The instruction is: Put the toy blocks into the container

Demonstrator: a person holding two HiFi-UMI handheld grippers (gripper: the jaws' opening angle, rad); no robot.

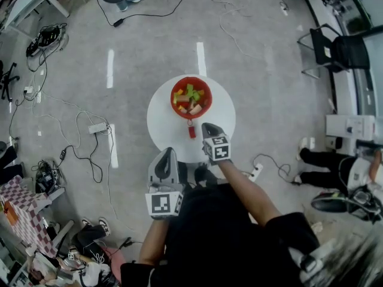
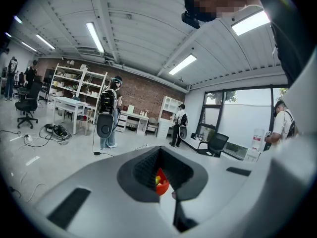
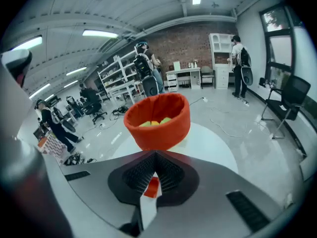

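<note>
Blocks in green, yellow, orange and a pale tone lie heaped in the red container. It is a round, soft-looking tub with a thick rim, set toward the far side of the round white desk. One small oblong red block lies on the desk just beside the container's near edge. I see my right gripper near that block but apart from it, its dark ribbed fingers clenched on nothing. My left gripper hangs over the desk's near edge, fingers likewise clenched and empty. Each gripper carries a cube printed with black-and-white square markers.
</note>
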